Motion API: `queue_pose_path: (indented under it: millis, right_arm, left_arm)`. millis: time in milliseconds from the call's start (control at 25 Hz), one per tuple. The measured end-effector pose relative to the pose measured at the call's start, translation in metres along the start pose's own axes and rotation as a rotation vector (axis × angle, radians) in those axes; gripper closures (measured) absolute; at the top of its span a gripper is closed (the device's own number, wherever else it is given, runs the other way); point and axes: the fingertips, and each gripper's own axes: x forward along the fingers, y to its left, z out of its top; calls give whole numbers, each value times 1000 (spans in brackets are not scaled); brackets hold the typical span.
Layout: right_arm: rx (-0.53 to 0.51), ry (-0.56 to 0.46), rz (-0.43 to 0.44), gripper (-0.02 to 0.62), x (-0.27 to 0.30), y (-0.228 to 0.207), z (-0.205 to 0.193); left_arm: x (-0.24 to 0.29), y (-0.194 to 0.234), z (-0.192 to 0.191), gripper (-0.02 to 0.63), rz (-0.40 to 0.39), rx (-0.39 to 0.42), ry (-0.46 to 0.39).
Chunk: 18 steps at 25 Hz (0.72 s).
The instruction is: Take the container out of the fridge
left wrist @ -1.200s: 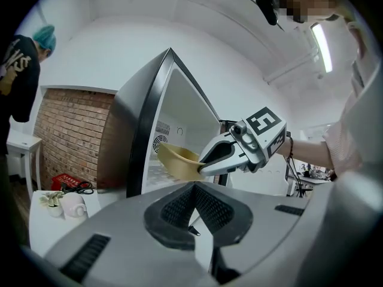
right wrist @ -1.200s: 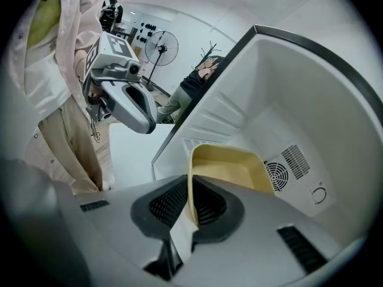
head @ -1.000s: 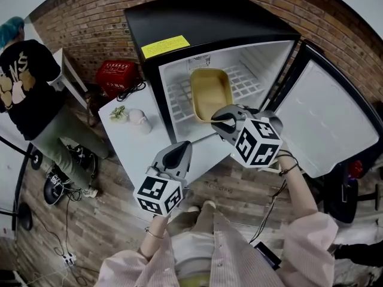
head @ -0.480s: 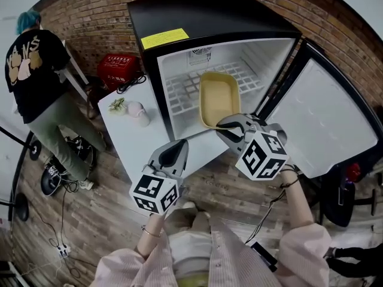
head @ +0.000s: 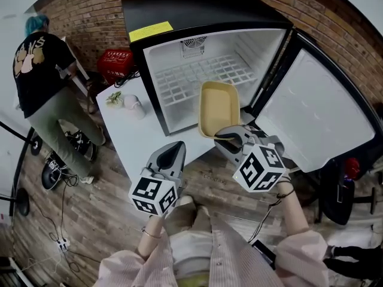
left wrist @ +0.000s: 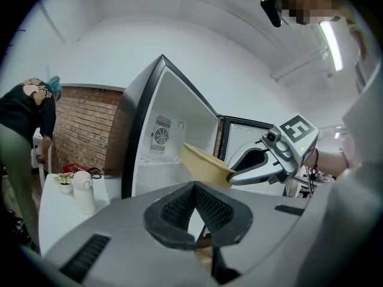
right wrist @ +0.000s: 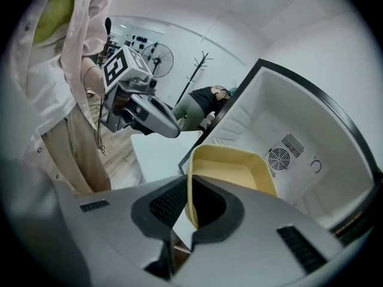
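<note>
My right gripper (head: pixel 225 137) is shut on the near rim of the yellow container (head: pixel 218 106). The container hangs tilted at the mouth of the open fridge (head: pixel 197 17), its far end over the front of the wire shelf (head: pixel 191 76). In the right gripper view the rim of the container (right wrist: pixel 233 172) stands pinched between the pads of the right gripper (right wrist: pixel 190 211). My left gripper (head: pixel 173 151) hovers shut and empty over the white table (head: pixel 137 139), left of the container. In the left gripper view the left gripper (left wrist: pixel 194 187) has its tips together and the container (left wrist: pixel 206 163) is ahead.
The fridge door (head: pixel 311 112) stands swung open at the right. A white bottle (head: pixel 133 106) and a small plant (head: pixel 115 98) sit at the table's far end, with a red basket (head: pixel 115 64) behind. A person (head: pixel 45 70) stands at the left.
The container has come from the shelf inside the fridge out to its front edge, drawn toward me by the right gripper. The left gripper has drifted back a little.
</note>
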Motion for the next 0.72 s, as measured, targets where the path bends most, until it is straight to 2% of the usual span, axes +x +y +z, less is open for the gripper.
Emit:
queue_pose_path:
  millis: [320, 720]
  right_arm:
    - [49, -7, 45, 570, -4, 34, -10]
    - [122, -3, 84, 571, 2, 56, -28]
  left_arm:
    - [-9, -11, -21, 615, 11, -11, 31]
    - [-11, -15, -40, 615, 15, -14, 63]
